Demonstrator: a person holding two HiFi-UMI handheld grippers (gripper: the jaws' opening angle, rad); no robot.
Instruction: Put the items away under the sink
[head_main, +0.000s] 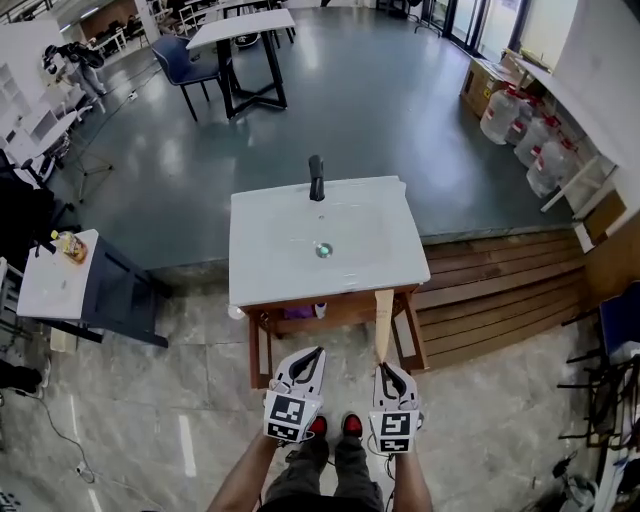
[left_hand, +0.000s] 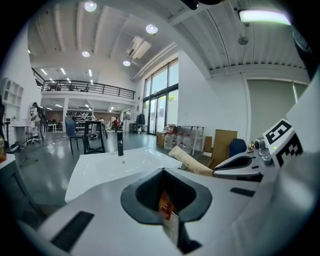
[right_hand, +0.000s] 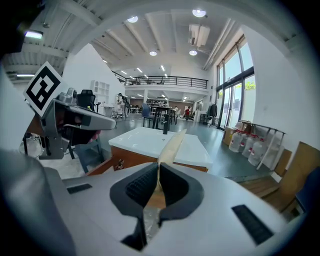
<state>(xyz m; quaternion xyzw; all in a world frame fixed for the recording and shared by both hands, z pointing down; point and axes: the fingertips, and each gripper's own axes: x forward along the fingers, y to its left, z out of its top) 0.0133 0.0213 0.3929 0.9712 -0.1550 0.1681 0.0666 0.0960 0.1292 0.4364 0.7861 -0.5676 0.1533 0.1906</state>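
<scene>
Sink (head_main: 270, 250) with a white top and black faucet (head_main: 316, 178) sits on a wooden frame (head_main: 258, 345), just beyond both grippers. Right hand-held gripper (head_main: 385, 368) pinches the near end of the tan paper roll (head_main: 383, 320); the roll's far end points up at the sink's near right corner, and I cannot tell whether it touches. Left hand-held gripper (head_main: 316, 352), just left of the right one, has its jaws pressed together with nothing visibly held.

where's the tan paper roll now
The tan paper roll is right of centre in the head view, clamped in the right claw, its far end near the front right corner of the white sink.
</scene>
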